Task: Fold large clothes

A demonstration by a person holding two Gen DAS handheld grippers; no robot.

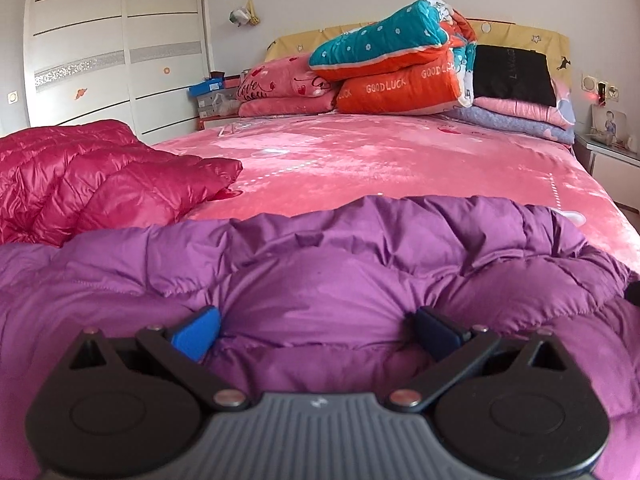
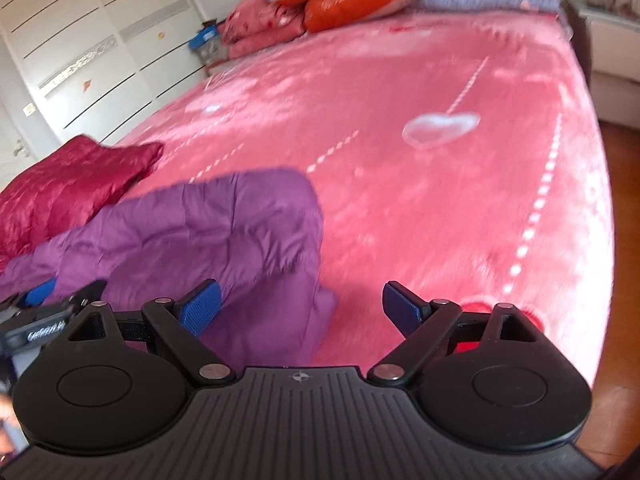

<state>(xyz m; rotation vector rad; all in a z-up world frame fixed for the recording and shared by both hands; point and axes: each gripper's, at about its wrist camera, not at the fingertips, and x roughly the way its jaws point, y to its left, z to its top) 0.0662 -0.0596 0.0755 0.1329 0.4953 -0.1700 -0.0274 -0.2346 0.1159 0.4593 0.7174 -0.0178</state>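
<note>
Risk lies first at the left: the red quilted jacket [image 1: 100,172] sits on the bed [image 1: 360,160] just beside the purple down jacket [image 1: 320,272], near enough that a wide fold could drag the two together. Purple jacket lies puffed and crumpled at the near edge of the bed. Left hand-held gripper [image 1: 316,328] has its jaws spread wide, padding bulging between them, nothing clamped; slick fill could slip out on closing. Right hand-held gripper [image 2: 302,306] is likewise spread apart, hovering over the jacket's right end and bare bedcover, holding nothing; this view is blurred. Open room: the middle and right of the bed are bare up to the stacked quilts [image 1: 396,68] at the headboard. Right bed edge drops to the floor [image 2: 616,280]; a trailing sleeve could slide off.
</note>
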